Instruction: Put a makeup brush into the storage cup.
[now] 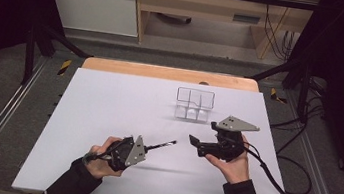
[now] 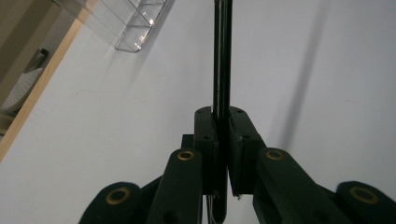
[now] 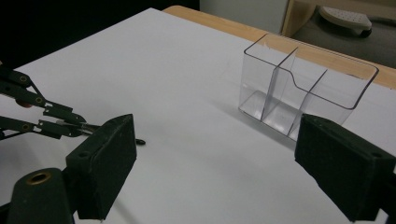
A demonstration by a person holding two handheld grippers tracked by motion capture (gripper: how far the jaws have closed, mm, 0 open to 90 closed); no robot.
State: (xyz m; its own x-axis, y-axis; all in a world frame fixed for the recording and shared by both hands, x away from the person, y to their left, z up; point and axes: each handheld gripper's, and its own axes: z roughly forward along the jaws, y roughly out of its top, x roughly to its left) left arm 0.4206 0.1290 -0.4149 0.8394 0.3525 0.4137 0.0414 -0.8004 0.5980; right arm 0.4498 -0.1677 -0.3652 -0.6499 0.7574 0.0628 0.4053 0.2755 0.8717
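Black and slender, a pen-like rod (image 1: 160, 146) sits pinched between the pressed-together jaws of the left gripper (image 1: 145, 148), low and left of centre in the high view, its tip pointing toward mid-frame. In the left gripper view the rod (image 2: 222, 70) runs straight up from the clamped pads. The right gripper (image 1: 194, 141), lower right of centre, has its jaws spread wide with nothing between them. A clear plastic organiser (image 1: 194, 104) with compartments stands on the white table (image 1: 108, 104), right of centre and above both grippers, apart from them.
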